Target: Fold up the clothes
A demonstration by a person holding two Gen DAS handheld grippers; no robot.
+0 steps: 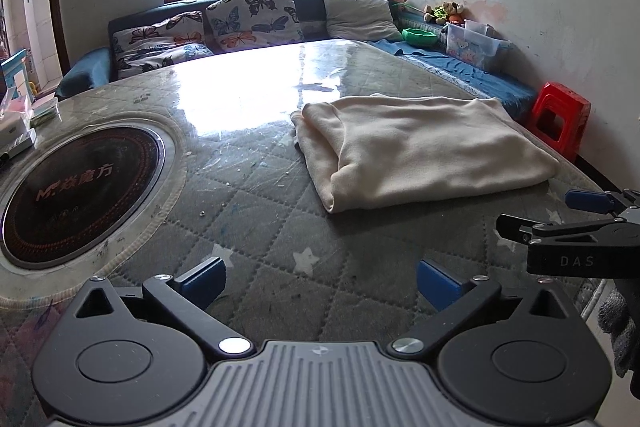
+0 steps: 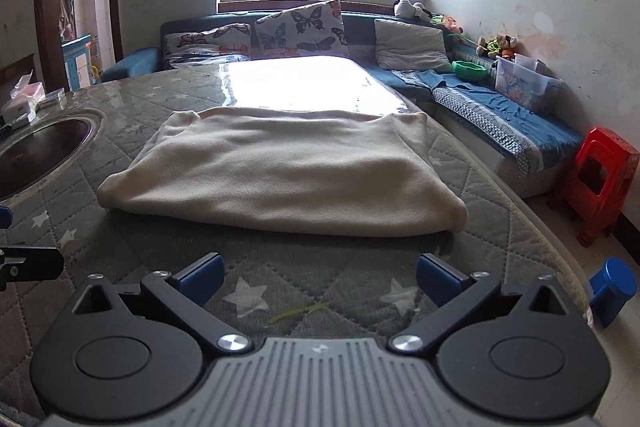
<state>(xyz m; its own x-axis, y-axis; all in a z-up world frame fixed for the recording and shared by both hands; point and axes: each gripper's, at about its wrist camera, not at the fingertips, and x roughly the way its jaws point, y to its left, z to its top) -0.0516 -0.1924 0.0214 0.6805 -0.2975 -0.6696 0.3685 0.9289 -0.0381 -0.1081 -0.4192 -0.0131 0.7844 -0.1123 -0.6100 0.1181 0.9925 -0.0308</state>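
On the quilted table (image 2: 280,291), a cream garment (image 2: 280,175) lies folded into a thick rectangle, untouched.
Both the left gripper (image 1: 320,285) and right gripper (image 2: 320,279) are held empty, fingers wide apart; any further fold is best begun by pinching both near corners together.

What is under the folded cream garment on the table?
The cream garment lies on the quilted table cover, visible all around it. Anything beneath or between its layers is hidden. Both grippers are open and off it.
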